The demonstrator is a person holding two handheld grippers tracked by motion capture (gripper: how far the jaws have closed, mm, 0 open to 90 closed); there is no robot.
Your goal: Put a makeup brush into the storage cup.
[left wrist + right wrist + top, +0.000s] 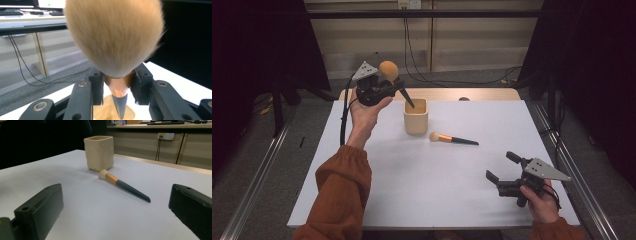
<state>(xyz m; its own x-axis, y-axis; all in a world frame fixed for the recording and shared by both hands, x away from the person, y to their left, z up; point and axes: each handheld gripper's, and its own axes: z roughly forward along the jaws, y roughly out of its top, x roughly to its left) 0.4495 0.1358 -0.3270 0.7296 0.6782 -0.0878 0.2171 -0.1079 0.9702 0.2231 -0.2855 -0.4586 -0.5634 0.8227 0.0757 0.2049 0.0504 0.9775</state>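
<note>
Above the far left part of the white counter [377, 190], the left gripper [398, 86] pinches a large brush [389, 70] by its coppery ferrule, fluffy tan head up, dark tapered handle slanting down over the mouth of the cream, square-sided cup [416, 116]. A smaller brush [453, 139] with a pale head, orange band and dark handle lies just beside the cup, on open matte surface. Near the front right edge, the right gripper [503, 167] rests with its jaws spread and nothing between them.
</note>
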